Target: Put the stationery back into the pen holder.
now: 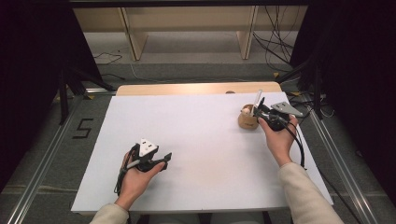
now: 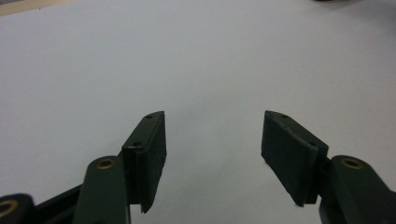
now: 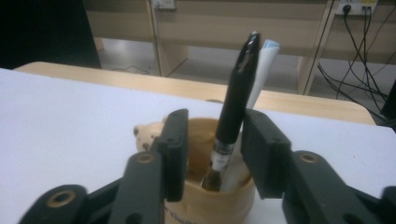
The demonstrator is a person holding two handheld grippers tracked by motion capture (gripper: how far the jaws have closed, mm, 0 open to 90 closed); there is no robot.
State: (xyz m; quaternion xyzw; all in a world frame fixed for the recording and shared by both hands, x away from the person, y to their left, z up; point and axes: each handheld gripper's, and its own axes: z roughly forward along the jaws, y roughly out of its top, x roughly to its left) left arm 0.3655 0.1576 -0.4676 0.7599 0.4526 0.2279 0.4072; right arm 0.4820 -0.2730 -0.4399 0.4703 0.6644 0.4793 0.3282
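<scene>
Right gripper [image 3: 212,154] hangs at the wooden pen cup [image 3: 212,198] on the far right of the white table [image 1: 196,140], jaws part open, black pen [image 3: 236,107] between them but apparently no longer pinched, likely just dropped in. The pen is slim and glossy with a label band low on the barrel, leaning tip-down beside a white pen [image 3: 264,70]; the cup has a small bear figure [image 3: 145,133] on its rim. Left gripper [image 2: 212,140] waits near left, jaws wide and empty, out of the way.

Black pen [image 3: 236,107] upright in wooden cup [image 3: 210,196], between parted jaws, beside white pen [image 3: 261,74].
</scene>
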